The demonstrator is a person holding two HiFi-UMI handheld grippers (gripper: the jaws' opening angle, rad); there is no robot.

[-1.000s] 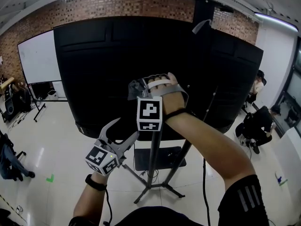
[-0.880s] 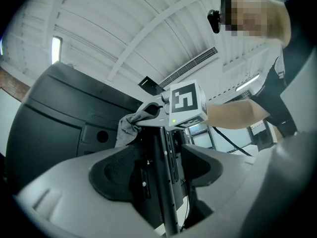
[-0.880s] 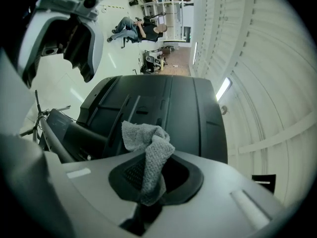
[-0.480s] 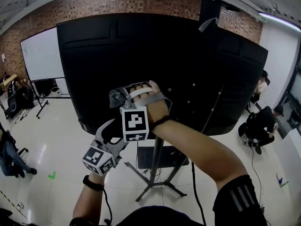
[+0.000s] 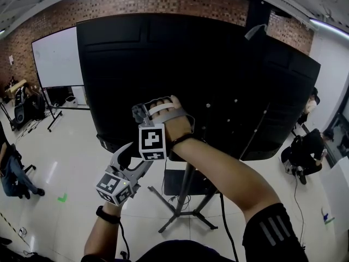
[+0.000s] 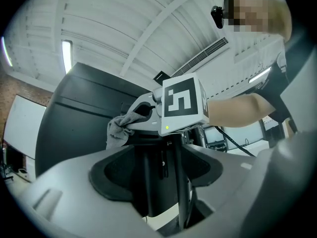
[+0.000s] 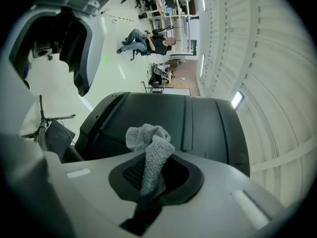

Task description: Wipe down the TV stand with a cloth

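The black TV (image 5: pixel 218 64) stands back-side toward me on a tripod stand (image 5: pixel 185 192). My right gripper (image 5: pixel 139 112) is shut on a crumpled grey cloth (image 5: pixel 136 109) and holds it against the TV's back, near the lower left. In the right gripper view the cloth (image 7: pixel 148 148) sticks up from between the jaws of that gripper (image 7: pixel 151 182), in front of the panel. My left gripper (image 5: pixel 140 160) hangs below and to the left, jaws apart and holding nothing. In the left gripper view the stand's pole (image 6: pixel 153 162) shows in the gap of that gripper (image 6: pixel 158 205), with the cloth (image 6: pixel 119 130) above it.
A whiteboard (image 5: pixel 57 64) stands at the left before a brick wall (image 5: pixel 163 1). People sit at the right (image 5: pixel 308 152) and far left (image 5: pixel 11 173). The tripod legs (image 5: pixel 172 220) and a hanging cable (image 5: pixel 223 222) spread over the pale floor, with a black shelf (image 5: pixel 177 182) on the stand.
My right gripper has slid the cloth leftward and a little down across the TV's back. The left gripper has stayed almost where it was.
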